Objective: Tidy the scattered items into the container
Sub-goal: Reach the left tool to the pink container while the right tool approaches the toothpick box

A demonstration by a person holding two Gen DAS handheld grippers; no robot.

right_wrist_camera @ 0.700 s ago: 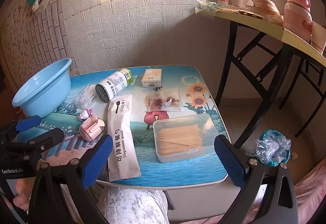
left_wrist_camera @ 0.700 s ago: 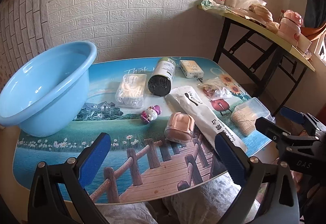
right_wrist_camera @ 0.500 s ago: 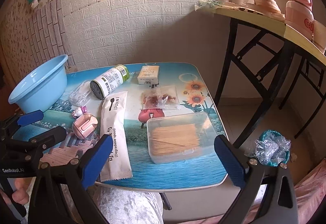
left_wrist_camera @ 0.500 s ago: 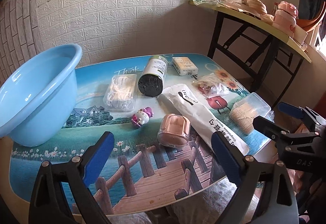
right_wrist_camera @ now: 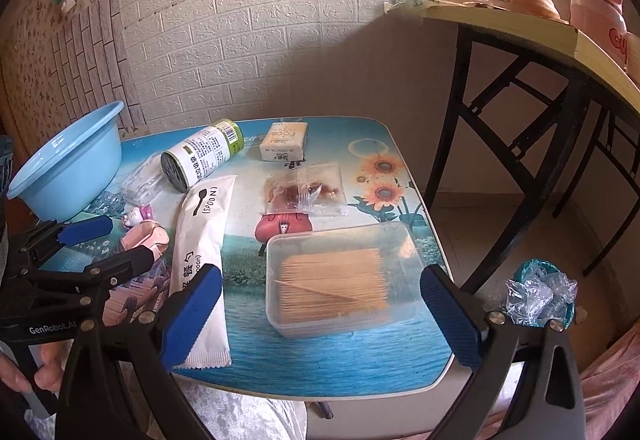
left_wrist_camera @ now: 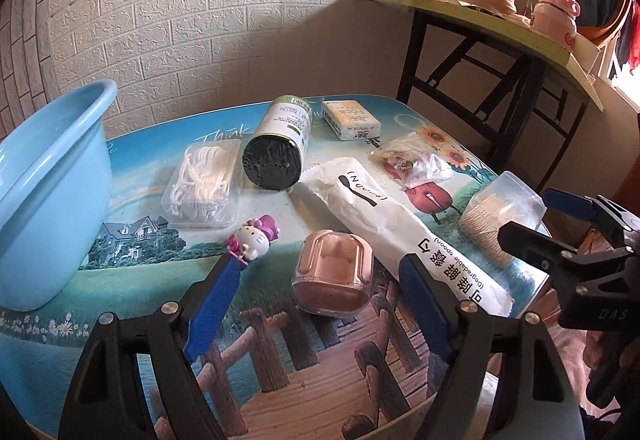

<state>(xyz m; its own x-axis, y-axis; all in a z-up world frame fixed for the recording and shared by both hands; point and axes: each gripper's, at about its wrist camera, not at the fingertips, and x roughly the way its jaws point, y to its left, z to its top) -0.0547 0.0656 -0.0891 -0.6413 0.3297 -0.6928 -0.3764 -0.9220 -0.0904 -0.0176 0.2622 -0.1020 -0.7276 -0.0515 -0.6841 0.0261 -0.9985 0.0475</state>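
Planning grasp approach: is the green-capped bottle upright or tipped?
Tipped. The bottle lies on its side on the table, dark base facing the left wrist camera.

Light blue basin [left_wrist_camera: 48, 196], plain, no pattern. Tabletop [left_wrist_camera: 152, 276] printed with landscape: blue water, green grass, brown wooden bridge, yellow sunflowers, red violin. White spoon packet [left_wrist_camera: 404, 236] with black lettering. Pale pink small case [left_wrist_camera: 334, 274]. Pink and white cat toy [left_wrist_camera: 252, 238]. White can [right_wrist_camera: 202, 158] with green end and black bottom. Cream yellow soap box [right_wrist_camera: 284, 142]. Clear box [right_wrist_camera: 340, 280] of tan toothpicks. Clear box [left_wrist_camera: 204, 180] of white floss picks. Black left tool [left_wrist_camera: 316, 304] and black right tool [right_wrist_camera: 320, 308], both with dark blue pads. White brick-pattern wall [left_wrist_camera: 200, 20].
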